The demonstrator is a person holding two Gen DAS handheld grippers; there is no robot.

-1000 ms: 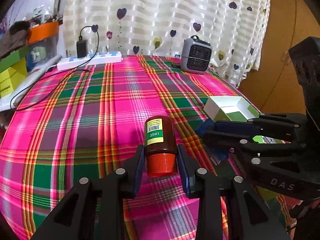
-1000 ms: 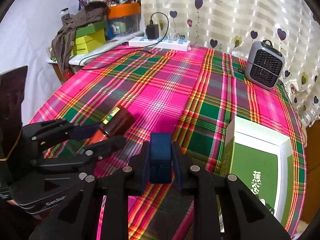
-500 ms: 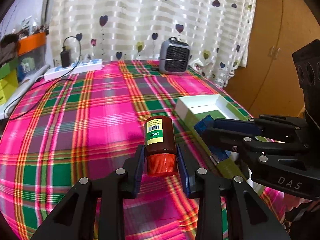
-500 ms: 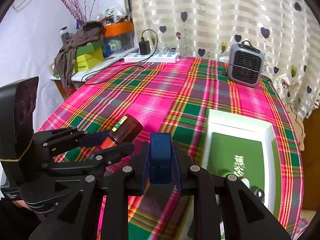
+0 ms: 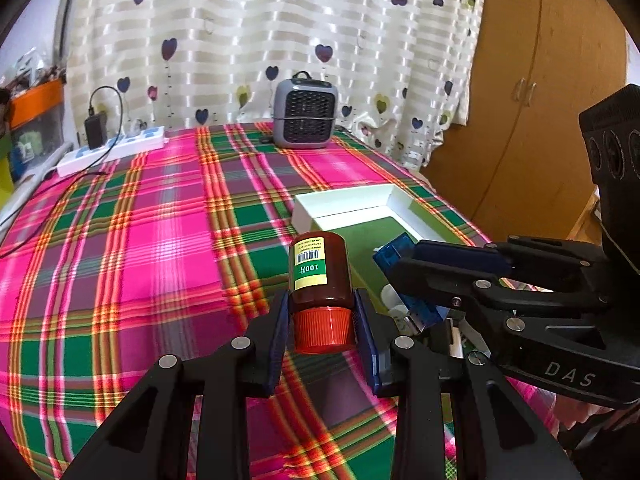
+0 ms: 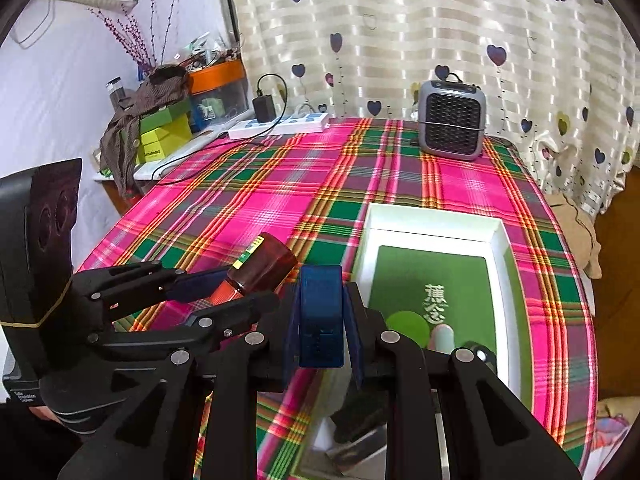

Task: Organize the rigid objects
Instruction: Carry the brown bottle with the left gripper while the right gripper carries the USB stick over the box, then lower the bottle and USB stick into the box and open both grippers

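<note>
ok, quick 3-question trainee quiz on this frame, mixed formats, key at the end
1. True or false: the left gripper grips the brown bottle at its orange cap end.
2. Multiple choice: what is clamped in the right gripper? A) a white power strip B) a blue translucent block C) a grey fan heater
3. Fill in: the white box with the green floor sits on the plaid tablecloth, to the ____ of the blue block in the right wrist view.

Key: 1 true; 2 B; 3 right
</note>
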